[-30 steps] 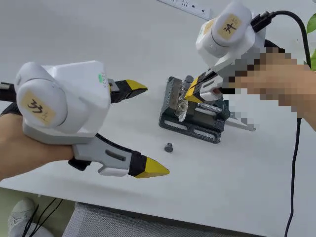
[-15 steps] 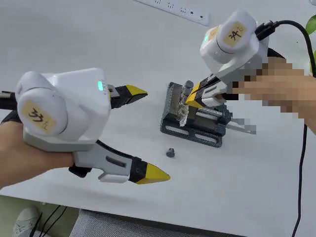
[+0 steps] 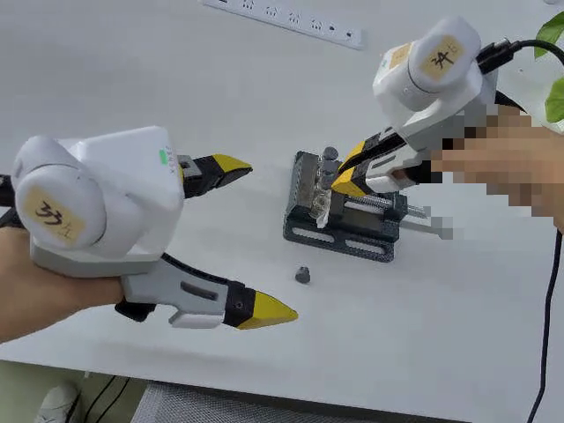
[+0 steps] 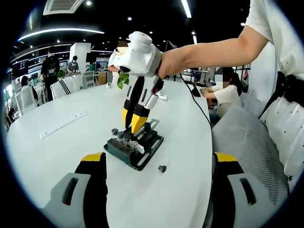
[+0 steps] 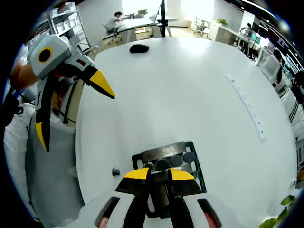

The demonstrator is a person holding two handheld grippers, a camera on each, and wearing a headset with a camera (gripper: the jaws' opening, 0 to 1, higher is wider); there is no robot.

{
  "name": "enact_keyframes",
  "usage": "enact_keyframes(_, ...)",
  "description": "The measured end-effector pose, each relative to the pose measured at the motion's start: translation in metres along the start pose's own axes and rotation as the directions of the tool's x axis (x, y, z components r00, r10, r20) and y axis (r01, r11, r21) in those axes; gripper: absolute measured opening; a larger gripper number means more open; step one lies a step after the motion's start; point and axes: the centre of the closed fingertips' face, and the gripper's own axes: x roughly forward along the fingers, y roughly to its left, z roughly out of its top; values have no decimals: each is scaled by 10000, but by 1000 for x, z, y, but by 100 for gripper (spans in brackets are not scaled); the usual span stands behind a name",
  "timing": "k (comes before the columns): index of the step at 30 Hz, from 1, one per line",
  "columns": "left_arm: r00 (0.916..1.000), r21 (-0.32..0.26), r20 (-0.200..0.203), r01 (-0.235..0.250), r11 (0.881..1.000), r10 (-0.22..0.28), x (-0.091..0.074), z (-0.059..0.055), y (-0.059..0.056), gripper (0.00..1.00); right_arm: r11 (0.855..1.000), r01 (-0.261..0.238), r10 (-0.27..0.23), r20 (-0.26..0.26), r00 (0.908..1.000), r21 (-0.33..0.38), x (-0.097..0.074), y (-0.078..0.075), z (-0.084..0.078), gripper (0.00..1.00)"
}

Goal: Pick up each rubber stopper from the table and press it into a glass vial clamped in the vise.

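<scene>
A dark metal vise [image 3: 339, 231] stands mid-table and clamps glass vials [image 3: 319, 208] topped with grey rubber stoppers [image 3: 330, 157]. From the right gripper view, three stoppers [image 5: 175, 161] sit in a row in the vise [image 5: 164, 151]. One loose grey stopper [image 3: 302, 275] lies on the white table just in front of the vise. My right gripper [image 3: 345, 176] hovers over the vise, jaws shut, with nothing seen between them. My left gripper [image 3: 254, 236] is held wide open to the left, clear of the vise [image 4: 135, 154] and the loose stopper [image 4: 162, 168].
A white power strip [image 3: 282, 19] lies at the table's far edge. Green plant leaves [image 3: 555, 88] sit at the right edge, and a black cable [image 3: 553, 291] runs down the right side. The near table edge is just below my left gripper. People sit at tables behind.
The right gripper has lifted up and a little right off the vise top. The left gripper stays open in about the same place. The head camera has shifted.
</scene>
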Motion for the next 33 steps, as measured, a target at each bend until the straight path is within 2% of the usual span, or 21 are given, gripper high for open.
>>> enact_keyframes(8, 9999, 108, -111, -76, 9999, 77, -3, 0, 1, 91, 9987, 366, -386, 574, 9976, 349, -12, 1, -4, 16)
enact_keyframes(16, 9997, 224, -173, -160, 9996, 164, -6, 3, 0, 91, 9930, 798, -888, 1052, 9905, 867, -25, 4, -15, 24)
enact_keyframes(26, 9994, 307, -233, -239, 9992, 246, -9, 5, -1, 91, 9811, 1239, -1489, 1708, 9740, 1483, -34, 15, -25, 35)
enact_keyframes(27, 9994, 311, -243, -252, 9992, 260, -10, 5, 0, 91, 9783, 1316, -1605, 1843, 9697, 1600, -35, 16, -25, 37)
enact_keyframes(33, 9991, 335, -291, -314, 9989, 324, -13, 4, 0, 91, 9688, 1420, -1857, 2158, 9586, 2029, -35, 29, -29, 42)
